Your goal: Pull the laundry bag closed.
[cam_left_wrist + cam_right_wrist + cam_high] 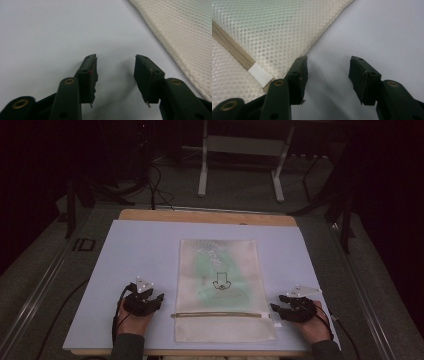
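Note:
A cream mesh pouch lies flat in the middle of the pale blue mat, with a green item and a small black drawing showing through it and a tan zipper across its near end. My left gripper rests on the mat just left of the pouch, jaws open and empty. My right gripper rests just right of the zipper's end, open as well. In the left gripper view the gripper has bare mat between its jaws and the pouch at the right. The right gripper sits beside the white zipper tab.
The mat covers a wooden board on a grey carpeted floor. A white metal stand and dark cables lie beyond the board's far edge. Bare mat stretches on both sides of the pouch.

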